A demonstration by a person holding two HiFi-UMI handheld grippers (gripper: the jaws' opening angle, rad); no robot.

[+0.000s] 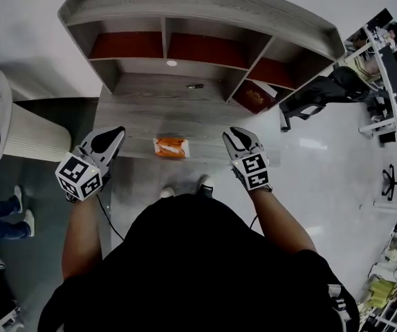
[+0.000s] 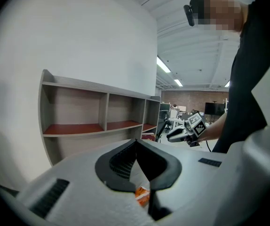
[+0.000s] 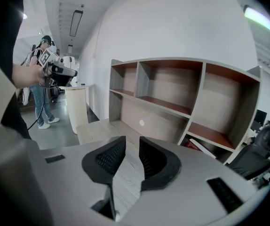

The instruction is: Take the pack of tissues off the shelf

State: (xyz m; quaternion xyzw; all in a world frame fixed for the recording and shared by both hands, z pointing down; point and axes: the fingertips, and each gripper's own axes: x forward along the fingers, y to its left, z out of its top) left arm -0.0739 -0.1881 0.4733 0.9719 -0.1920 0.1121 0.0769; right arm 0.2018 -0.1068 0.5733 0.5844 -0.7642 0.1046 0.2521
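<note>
The orange pack of tissues (image 1: 171,147) lies flat on the grey wooden desk top (image 1: 150,109), near its front edge and in front of the shelf unit (image 1: 185,19). My left gripper (image 1: 117,131) hovers to the pack's left with its fingertips together and nothing held. In the left gripper view (image 2: 136,142) the pack (image 2: 143,195) shows low down behind the jaws. My right gripper (image 1: 236,133) hangs to the pack's right, apart from it. In the right gripper view (image 3: 131,142) a narrow gap shows only bare desk between the jaws.
The shelf's compartments have red-brown boards (image 1: 205,49) and look bare. A dark red book (image 1: 254,97) leans at the lower right. A white round stand (image 1: 19,133) is at the left, an office chair (image 1: 323,88) at the right. Another person (image 3: 43,95) stands at the left.
</note>
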